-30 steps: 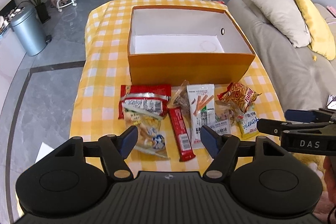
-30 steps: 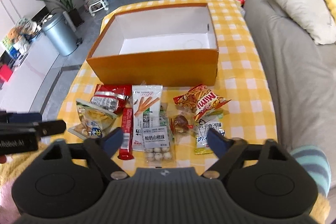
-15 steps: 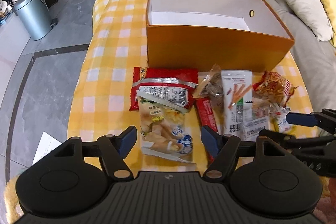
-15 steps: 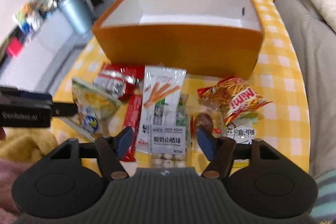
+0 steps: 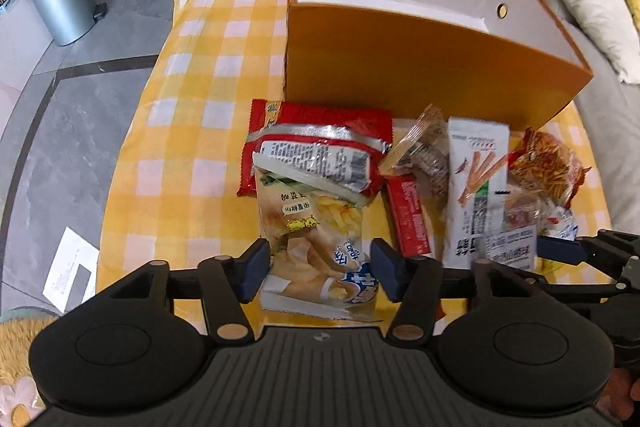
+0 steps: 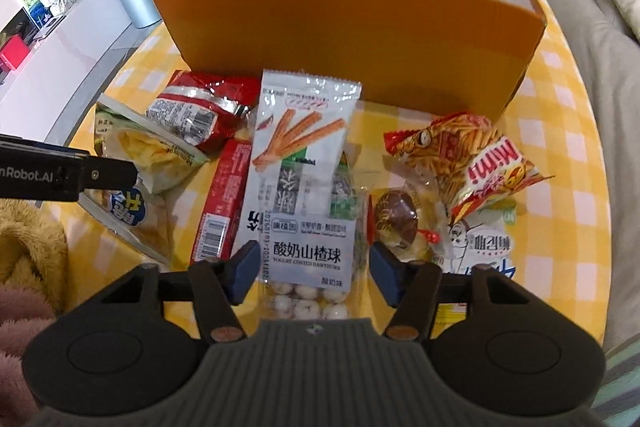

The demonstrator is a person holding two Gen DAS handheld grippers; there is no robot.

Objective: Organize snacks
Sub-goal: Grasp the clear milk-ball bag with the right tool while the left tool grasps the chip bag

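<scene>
One yellow checked tablecloth (image 5: 208, 75) over grey tiled floor (image 5: 72, 99)

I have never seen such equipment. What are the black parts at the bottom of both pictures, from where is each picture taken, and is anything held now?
The black parts are two hand-held grippers; a person carries one in each hand. Each picture comes from a camera on one gripper, looking forward along its fingers.

In the left view, the left gripper has open jaws on either side of a pale chip bag. In the right view, the right gripper has open jaws on either side of a clear bag of white hawthorn balls. Neither is gripped yet.

More snack packets lie on the yellow checked tablecloth, in front of an orange box with its top open.
</scene>
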